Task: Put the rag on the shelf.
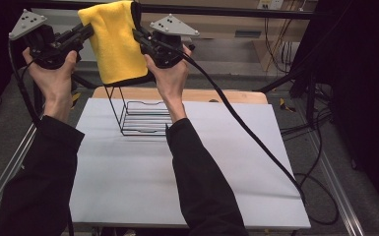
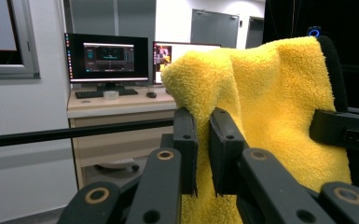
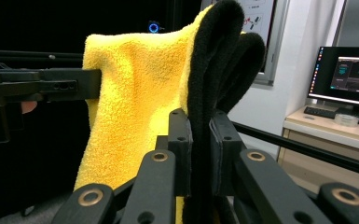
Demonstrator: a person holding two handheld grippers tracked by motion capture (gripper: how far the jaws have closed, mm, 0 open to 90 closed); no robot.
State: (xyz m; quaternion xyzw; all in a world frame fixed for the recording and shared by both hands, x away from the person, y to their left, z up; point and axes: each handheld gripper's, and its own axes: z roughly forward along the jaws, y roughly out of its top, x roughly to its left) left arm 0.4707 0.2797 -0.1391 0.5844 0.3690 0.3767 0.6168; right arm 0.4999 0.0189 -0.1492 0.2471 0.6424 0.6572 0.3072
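A yellow towel [image 1: 116, 42] with a black edge hangs in the air at the far side of the table [image 1: 226, 162], stretched between two hand-held grippers. The left gripper [image 1: 89, 30] clamps the towel's left upper edge; in the left gripper view [image 2: 203, 140] its jaws pinch a fold of yellow pile. The right gripper [image 1: 137, 35] clamps the right upper edge; in the right gripper view [image 3: 200, 140] its jaws pinch the black edge. The towel [image 3: 140, 98] droops below both grips, its lower edge above a black wire rack [image 1: 140, 118]. The rack stands on the far left part of the white table, near the right forearm. Monitors [image 2: 106, 57] stand on a desk far behind.
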